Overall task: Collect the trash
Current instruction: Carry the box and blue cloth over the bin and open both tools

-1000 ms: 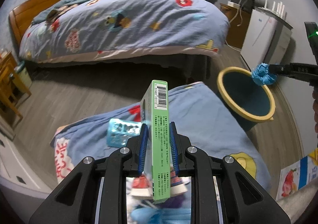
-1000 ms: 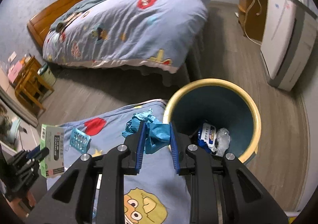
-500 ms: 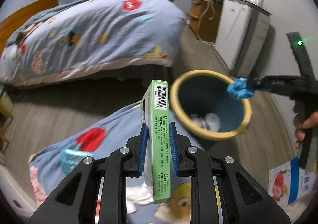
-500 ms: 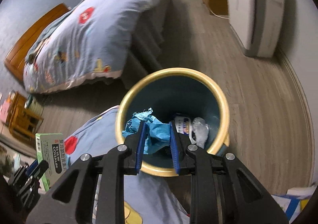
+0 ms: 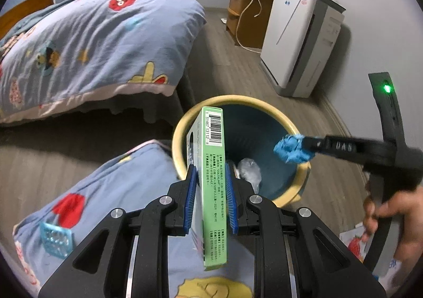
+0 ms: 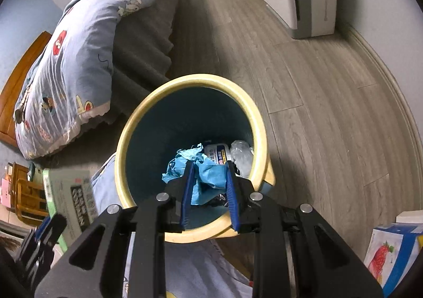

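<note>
Both tools now over the bin, no longer out over the patterned quilt. Left gripper clamped on the green carton, upright between the blue pads, barcode end forward and leaning in over the near rim of the yellow-rimmed bin; a moment back that carton hung above the quilt with the bin well off to one side. Right gripper clamped on the crumpled blue wrapper, now straight above the bin's mouth, whereas before it sat short of the rim. Below and just ahead of the right tips, a printed packet and a clear plastic wad already lying at the bottom. Probably ready for release: wrapper first, carton needing slightly more reach. Behind the left gripper, a blue blister pack lying on the quilt, uncollected.
</note>
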